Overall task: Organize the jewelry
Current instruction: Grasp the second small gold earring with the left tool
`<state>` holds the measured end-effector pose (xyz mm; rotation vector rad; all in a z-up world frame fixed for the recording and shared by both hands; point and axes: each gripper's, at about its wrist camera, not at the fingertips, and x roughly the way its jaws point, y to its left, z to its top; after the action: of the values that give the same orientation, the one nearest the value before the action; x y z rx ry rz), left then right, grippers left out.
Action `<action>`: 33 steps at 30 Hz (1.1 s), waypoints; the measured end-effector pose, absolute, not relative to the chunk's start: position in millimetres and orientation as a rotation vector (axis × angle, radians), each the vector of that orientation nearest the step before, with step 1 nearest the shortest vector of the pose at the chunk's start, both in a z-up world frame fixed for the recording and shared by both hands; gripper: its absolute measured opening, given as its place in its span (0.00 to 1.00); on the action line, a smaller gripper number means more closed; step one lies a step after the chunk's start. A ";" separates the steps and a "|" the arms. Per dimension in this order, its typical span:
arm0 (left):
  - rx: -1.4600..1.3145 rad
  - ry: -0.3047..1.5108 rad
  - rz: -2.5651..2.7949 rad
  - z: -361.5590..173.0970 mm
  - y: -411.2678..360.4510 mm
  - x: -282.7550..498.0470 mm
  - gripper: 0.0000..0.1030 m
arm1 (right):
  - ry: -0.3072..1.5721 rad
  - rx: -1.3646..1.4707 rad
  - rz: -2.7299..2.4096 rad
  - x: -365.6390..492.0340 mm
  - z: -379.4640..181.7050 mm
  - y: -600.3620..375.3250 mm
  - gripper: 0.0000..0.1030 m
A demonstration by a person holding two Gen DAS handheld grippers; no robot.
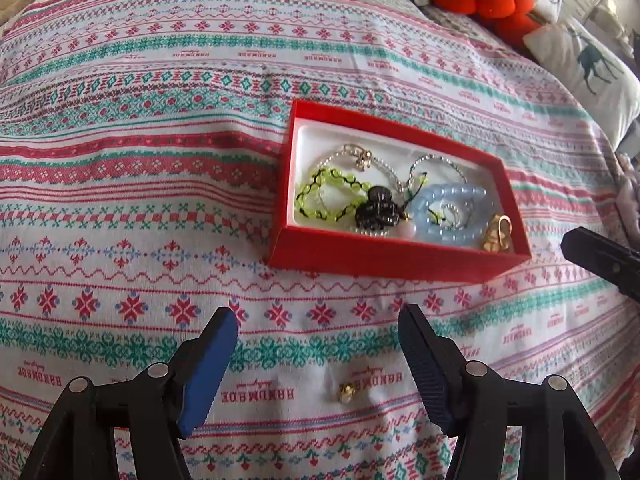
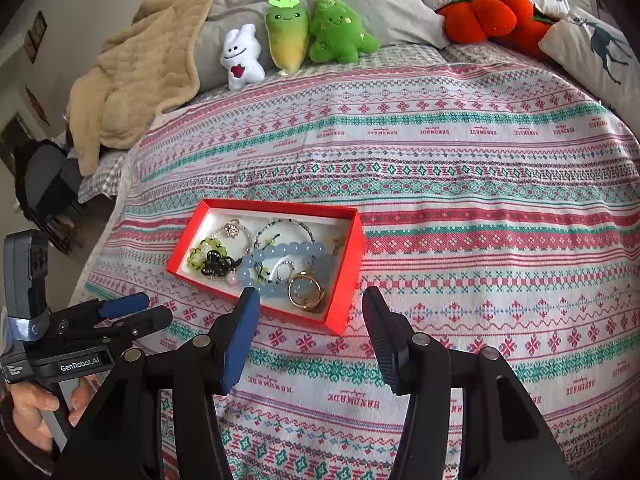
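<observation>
Bracelets: several in one red box [image 1: 384, 258], one gold trinket [image 1: 346, 393] loose on the patterned bedspread [image 1: 160, 200]; three plush toys [image 2: 280, 40] behind. Both tongs, left [image 1: 318, 328] and right [image 2: 310, 308], released, empty.

left gripper [image 1: 318, 336]: black frame, blue pads (silver rivets) | right gripper [image 2: 310, 318]: same

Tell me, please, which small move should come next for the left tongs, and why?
Probably lower the left tongs onto the small gold piece and close on it. It lies alone on the patterned bedspread, outside the red box that holds the other jewelry. The tongs stand open and empty, with the piece between their fingers.
</observation>
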<state>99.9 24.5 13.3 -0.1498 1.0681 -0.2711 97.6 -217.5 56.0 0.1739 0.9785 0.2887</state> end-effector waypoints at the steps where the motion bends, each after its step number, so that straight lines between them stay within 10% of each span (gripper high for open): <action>1: -0.138 1.073 -0.273 10.7 23.8 95.9 0.68 | 0.988 0.173 0.286 93.5 54.9 -218.7 0.55; 20: 0.079 1.079 -0.337 -27.5 8.5 46.1 0.67 | 1.167 0.020 0.194 36.5 5.0 -225.8 0.61; 25: 0.132 1.055 -0.356 -26.9 3.0 44.4 0.42 | 1.178 -0.014 0.224 35.7 1.8 -209.1 0.61; 33: 0.179 1.052 -0.377 -33.7 -15.0 57.2 0.28 | 1.187 -0.041 0.257 38.4 -0.7 -191.4 0.61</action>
<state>57.2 -15.0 -33.7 0.1788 1.0519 -0.3774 38.4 -191.4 -0.7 -0.0412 1.1871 0.2572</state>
